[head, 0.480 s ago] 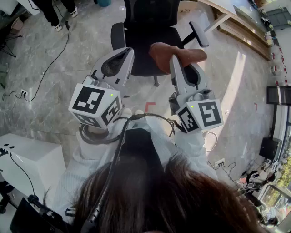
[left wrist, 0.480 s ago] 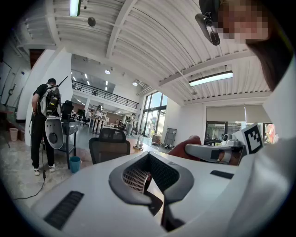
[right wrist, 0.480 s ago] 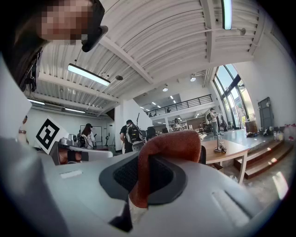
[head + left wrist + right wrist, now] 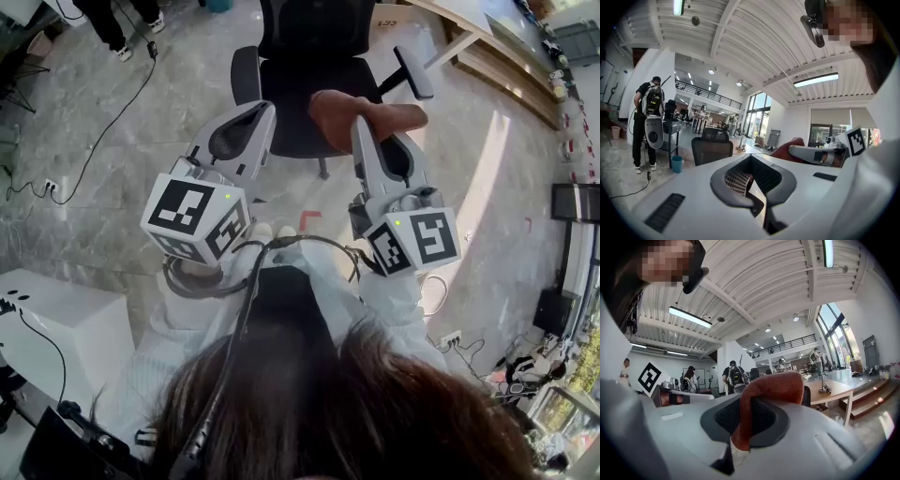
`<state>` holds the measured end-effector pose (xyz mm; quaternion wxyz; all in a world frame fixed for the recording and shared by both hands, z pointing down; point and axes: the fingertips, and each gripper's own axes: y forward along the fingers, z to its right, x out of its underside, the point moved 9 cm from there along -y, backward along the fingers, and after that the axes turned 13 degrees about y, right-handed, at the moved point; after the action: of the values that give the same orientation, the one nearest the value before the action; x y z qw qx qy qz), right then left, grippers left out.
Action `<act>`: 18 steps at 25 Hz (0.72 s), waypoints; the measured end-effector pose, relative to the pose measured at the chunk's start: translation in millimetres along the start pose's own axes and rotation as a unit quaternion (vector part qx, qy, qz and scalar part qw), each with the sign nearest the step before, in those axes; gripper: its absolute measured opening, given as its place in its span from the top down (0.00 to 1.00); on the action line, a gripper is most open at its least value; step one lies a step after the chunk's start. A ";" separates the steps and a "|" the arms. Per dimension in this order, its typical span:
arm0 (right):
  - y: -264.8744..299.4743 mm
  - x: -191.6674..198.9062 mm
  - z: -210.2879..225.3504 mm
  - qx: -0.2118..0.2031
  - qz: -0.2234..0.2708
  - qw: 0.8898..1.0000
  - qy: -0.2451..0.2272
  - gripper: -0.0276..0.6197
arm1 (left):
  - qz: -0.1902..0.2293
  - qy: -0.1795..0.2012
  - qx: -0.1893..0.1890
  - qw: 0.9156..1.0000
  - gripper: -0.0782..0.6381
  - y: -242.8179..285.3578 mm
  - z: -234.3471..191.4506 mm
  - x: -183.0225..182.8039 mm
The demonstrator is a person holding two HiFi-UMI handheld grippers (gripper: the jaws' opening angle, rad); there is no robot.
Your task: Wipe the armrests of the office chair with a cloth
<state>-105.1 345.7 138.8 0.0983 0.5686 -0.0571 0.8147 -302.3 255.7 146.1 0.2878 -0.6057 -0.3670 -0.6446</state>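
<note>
The black office chair [image 4: 309, 84] stands ahead of me on the stone floor, its left armrest [image 4: 244, 75] and right armrest [image 4: 413, 71] both bare. My right gripper [image 4: 361, 124] is shut on a rust-red cloth [image 4: 366, 111], which hangs over the seat's front; in the right gripper view the cloth [image 4: 774, 389] bulges up out of the right gripper [image 4: 740, 430]. My left gripper [image 4: 260, 109] hovers near the seat's front left corner, shut with nothing in it. In the left gripper view, the left gripper [image 4: 751, 183] points toward the chair back [image 4: 711, 146].
A person's legs [image 4: 111, 28] and a black cable [image 4: 112, 122] are at the far left. A white box [image 4: 56, 323] sits at my left, a wooden desk [image 4: 492, 52] at the far right. A person with a backpack [image 4: 647, 122] and a blue bin [image 4: 677, 164] stand beyond.
</note>
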 end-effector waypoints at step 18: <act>217.3 75.7 47.7 -0.044 -0.197 0.971 -0.128 0.92 | -0.052 -0.083 -0.098 0.990 0.89 -3.7 -128.8 74.7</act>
<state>-135.7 131.5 230.4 0.2737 0.6632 0.0085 0.6966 -386.2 157.5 220.2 0.1614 -0.6627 -0.3554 -0.6391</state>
